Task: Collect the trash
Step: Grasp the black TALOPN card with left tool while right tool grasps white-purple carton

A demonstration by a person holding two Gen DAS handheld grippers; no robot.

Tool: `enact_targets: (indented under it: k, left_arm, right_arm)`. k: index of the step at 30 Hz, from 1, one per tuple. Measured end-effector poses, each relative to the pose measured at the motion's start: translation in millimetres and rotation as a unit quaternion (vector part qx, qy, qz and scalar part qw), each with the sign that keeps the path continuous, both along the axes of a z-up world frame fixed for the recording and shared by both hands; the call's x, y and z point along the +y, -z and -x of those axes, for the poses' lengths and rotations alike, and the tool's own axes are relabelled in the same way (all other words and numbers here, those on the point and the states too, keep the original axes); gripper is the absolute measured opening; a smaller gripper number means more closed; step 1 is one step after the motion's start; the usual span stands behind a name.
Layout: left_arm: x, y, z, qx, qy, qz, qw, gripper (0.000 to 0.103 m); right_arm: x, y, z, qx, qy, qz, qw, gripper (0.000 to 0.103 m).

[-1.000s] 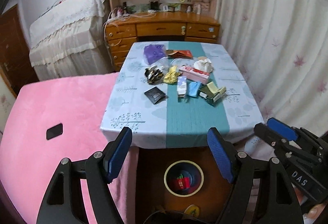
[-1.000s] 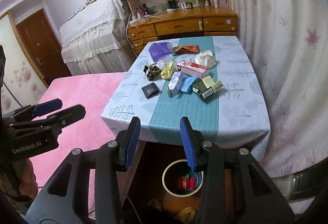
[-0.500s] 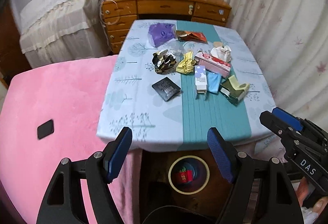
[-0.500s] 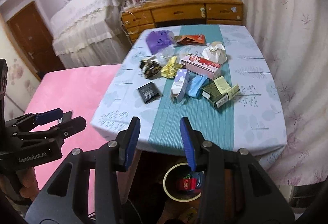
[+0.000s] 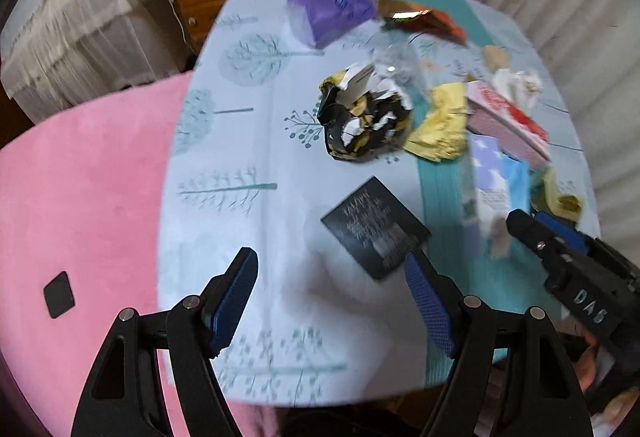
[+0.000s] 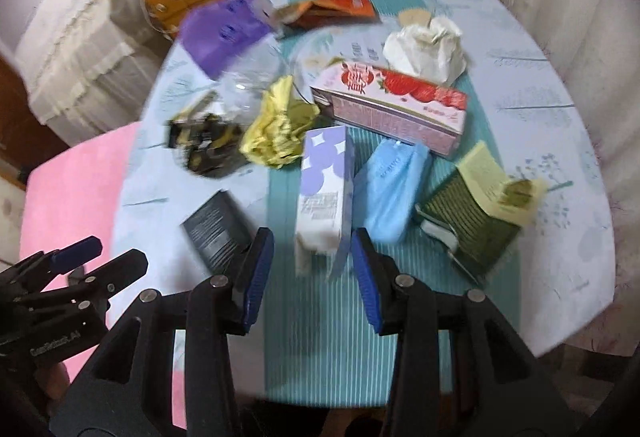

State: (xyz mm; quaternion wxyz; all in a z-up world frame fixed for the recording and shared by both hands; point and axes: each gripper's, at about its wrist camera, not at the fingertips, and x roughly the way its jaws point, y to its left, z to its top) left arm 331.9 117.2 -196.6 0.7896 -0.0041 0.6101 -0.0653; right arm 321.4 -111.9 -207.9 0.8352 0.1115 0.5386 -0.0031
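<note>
From the left wrist, my left gripper (image 5: 332,301) hangs wide and empty over the bench (image 5: 248,221), the black packet (image 5: 374,227) just past its right finger. From the right wrist, my right gripper (image 6: 314,277) stands half-open, empty, the purple-and-white carton (image 6: 324,193) just ahead.

On the cloth-covered table (image 6: 560,245), a flat black packet (image 6: 216,229) lay left of a tall lilac carton (image 6: 324,189) (crumpled yellow wrapper (image 6: 276,129) just behind), with a pale blue pouch (image 6: 392,185) at its right.
</note>
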Motion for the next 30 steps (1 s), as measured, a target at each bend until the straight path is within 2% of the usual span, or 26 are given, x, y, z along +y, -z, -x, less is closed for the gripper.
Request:
enact_targets:
  k: [5, 11, 15, 23, 27, 30]
  left_arm:
    - [-17.5, 34.4, -33.9, 0.038, -0.001, 0.008, 0.9992, 0.077]
    - [-34.5, 58.1, -47.1, 0.077, -0.009, 0.005, 0.9970, 0.077]
    - [-41.0, 74.9, -54.5, 0.112, -0.032, 0.006, 0.9932, 0.077]
    - [-50.2, 88.5, -69.7, 0.135, -0.082, 0.003, 0.9874, 0.077]
    - [-54.7, 97.0, -79.2, 0.150, -0.115, -0.009, 0.9820, 0.077]
    - [-63.8, 100.3, -84.3, 0.153, -0.120, -0.033, 0.9804, 0.077]
  right_arm:
    - [10.1, 37.1, -34.2, 0.025, -0.003, 0.031, 0.999, 0.037]
    - [11.2, 60.2, -50.5, 0.039, -0.006, 0.050, 0.998, 0.037]
    - [8.7, 59.4, -44.4, 0.024, -0.017, 0.061, 0.998, 0.033]
    - [-12.7, 41.1, -23.1, 0.000, -0.003, 0.031, 1.000, 0.032]
    - [-20.4, 30.3, -12.4, -0.011, 0.002, 0.022, 1.000, 0.032]
    - [-25.8, 26.7, -6.4, -0.014, 0.004, 0.017, 1.000, 0.032]
